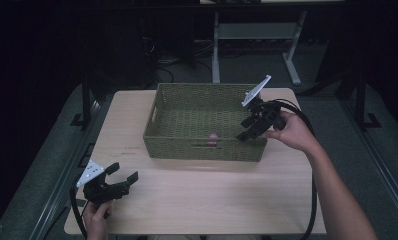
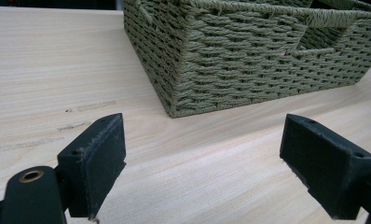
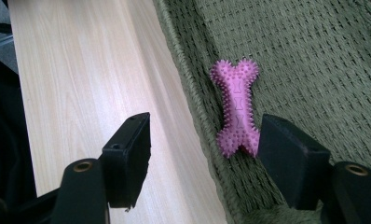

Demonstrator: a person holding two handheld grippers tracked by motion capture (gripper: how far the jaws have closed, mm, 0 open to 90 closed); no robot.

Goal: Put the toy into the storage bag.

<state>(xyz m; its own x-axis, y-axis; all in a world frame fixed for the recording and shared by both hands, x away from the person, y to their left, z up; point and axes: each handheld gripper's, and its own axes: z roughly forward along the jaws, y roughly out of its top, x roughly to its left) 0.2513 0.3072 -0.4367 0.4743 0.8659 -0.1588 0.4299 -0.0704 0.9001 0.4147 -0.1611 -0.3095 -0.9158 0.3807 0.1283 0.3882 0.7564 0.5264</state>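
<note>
Nearest the high camera, the left gripper (image 1: 121, 181) rests low on the wooden table (image 1: 197, 200), jaws wide apart with nothing between them. Beyond it stands one green woven basket (image 1: 162, 107). Inside, one pink spiky bone toy (image 3: 237, 107) lies against the near wall, mostly hidden from above. At the basket's right end the right gripper (image 1: 248, 128) hangs over the rim, jaws apart and clear of the toy, one pad just beside its lower end
</note>
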